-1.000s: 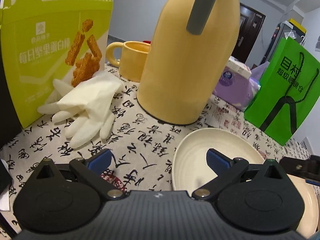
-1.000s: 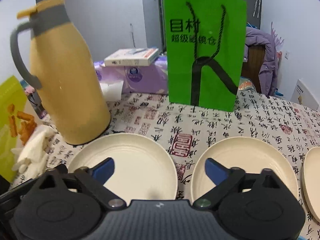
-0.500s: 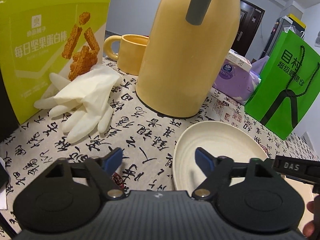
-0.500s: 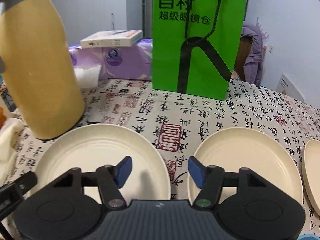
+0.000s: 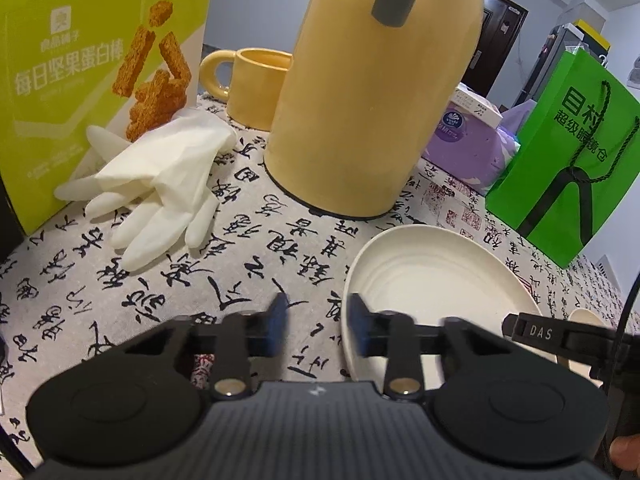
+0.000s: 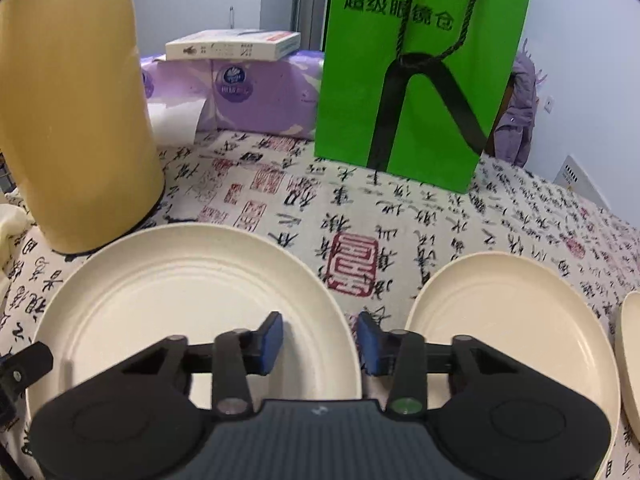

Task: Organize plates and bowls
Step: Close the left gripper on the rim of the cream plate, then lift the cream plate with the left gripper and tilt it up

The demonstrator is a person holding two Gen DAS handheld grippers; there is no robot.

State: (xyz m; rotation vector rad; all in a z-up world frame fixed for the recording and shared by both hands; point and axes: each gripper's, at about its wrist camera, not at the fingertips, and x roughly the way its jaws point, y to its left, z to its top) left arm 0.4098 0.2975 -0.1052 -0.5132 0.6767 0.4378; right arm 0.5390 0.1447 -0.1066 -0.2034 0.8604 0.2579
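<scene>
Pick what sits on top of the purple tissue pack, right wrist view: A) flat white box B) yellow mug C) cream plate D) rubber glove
A: a flat white box lies on the purple tissue pack, left of the green bag.

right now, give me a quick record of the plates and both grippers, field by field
plates in view: left plate, middle plate, edge of a third
left gripper: closing over left plate's left rim
right gripper: closing over left plate's right rim
grip: pads not yet pressing
nearby: yellow jug, green bag
</scene>
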